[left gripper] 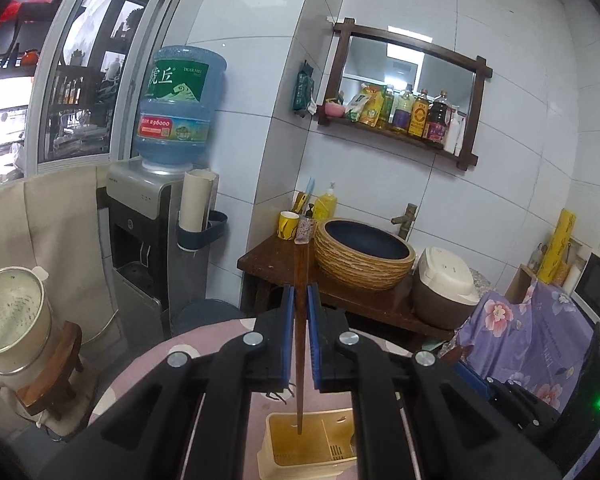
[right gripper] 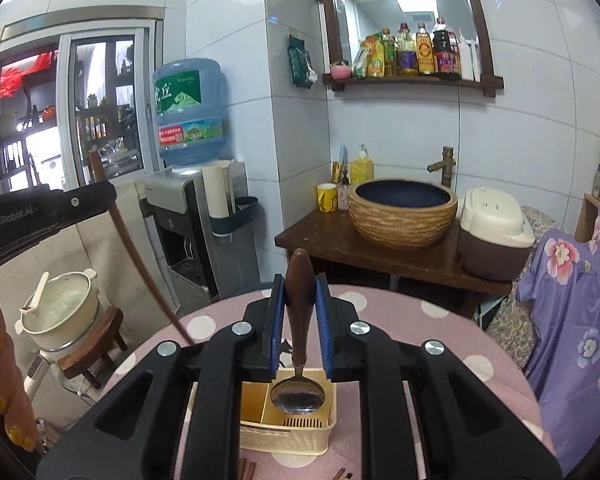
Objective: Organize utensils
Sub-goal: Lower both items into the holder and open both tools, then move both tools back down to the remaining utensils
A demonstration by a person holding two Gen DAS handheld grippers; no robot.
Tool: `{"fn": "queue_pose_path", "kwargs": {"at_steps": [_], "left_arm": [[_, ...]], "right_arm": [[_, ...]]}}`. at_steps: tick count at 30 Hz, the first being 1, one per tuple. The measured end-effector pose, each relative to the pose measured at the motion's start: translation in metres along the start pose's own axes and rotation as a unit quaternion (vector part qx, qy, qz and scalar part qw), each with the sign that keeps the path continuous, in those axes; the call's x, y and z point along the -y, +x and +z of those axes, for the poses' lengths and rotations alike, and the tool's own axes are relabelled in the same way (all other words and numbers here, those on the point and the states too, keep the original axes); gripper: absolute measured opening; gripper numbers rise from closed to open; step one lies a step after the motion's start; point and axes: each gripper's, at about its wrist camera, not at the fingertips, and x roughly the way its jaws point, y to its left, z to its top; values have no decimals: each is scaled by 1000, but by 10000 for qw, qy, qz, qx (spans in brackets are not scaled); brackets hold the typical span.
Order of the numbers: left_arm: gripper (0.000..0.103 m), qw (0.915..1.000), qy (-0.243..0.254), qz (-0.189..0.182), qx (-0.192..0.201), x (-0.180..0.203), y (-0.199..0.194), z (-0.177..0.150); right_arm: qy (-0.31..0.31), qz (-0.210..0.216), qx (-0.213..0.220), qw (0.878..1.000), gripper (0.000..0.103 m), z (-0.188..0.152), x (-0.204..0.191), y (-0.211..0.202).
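Chopsticks (slim dark wood, perhaps a pair) pinched in left tongs; right tongs clamp wooden-handled steel spoon.

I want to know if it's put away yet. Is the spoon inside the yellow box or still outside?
Outside, just above. The right claw holds the spoon upright, bowl down, over the box.

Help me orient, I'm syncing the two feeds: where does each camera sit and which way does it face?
Left wrist: on the left gripper, looking along its fingers at the chopstick over the utensil holder.
Right wrist: on the right gripper, facing the spoon; the left gripper shows at its left edge.
Shared: holder, table, basin.
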Motion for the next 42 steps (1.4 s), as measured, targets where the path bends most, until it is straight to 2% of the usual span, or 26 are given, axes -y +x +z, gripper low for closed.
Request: {"fn": "queue_pose_path", "kwargs": {"at_steps": [7, 12, 23, 25, 26, 28, 29, 30, 31, 32, 33, 35, 38, 42], "left_arm": [[8, 9985, -95, 40, -532, -12, 33, -50], [8, 9963, -196, 54, -834, -19, 50, -71], [8, 9934, -207, 66, -1124, -25, 65, -94], [8, 9937, -236, 13, -1094, -26, 62, -94], [12, 9939, -229, 2, -1075, -26, 60, -95], [40, 9949, -240, -3, -981, -28, 51, -95], [67, 9960, -294, -10, -838, -31, 42, -94], [81, 9974, -360, 19, -629, -35, 31, -95], [83, 9983, -415, 68, -411, -38, 19, -97], [86, 9987, -438, 92, -233, -40, 8, -99], [94, 9990, -436, 101, -63, -42, -3, -102], [98, 9991, -342, 173, 183, -45, -24, -110], [98, 9989, -59, 275, 380, -45, -45, -122], [98, 9994, 148, 239, 177, -50, -55, -138]], "right_arm": [[-84, -21, -339, 9994, 16, -50, -3, 33], [-30, -23, -506, 9987, 16, -72, -2, 46], [-7, -89, -459, 9989, 16, -88, 2, 49], [-36, -20, -385, 9993, 20, -88, 2, 48], [-75, -20, -327, 9994, 28, -88, 1, 45], [-136, -54, -138, 9998, 43, -88, 0, 35], [-150, -68, -17, 9999, 55, -87, 0, 29], [-156, -95, 198, 9996, 64, -87, 0, 18], [-152, -143, 407, 9990, 70, -88, 1, 7], [-144, -192, 565, 9981, 81, -89, 3, -1], [-118, -232, 731, 9970, 89, -90, 5, -12], [-30, -408, 917, 9949, 98, -95, 9, -29], [-181, -382, 977, 9943, 98, -107, 11, -50], [-247, -451, 634, 9967, 98, -126, 15, -65]]}}
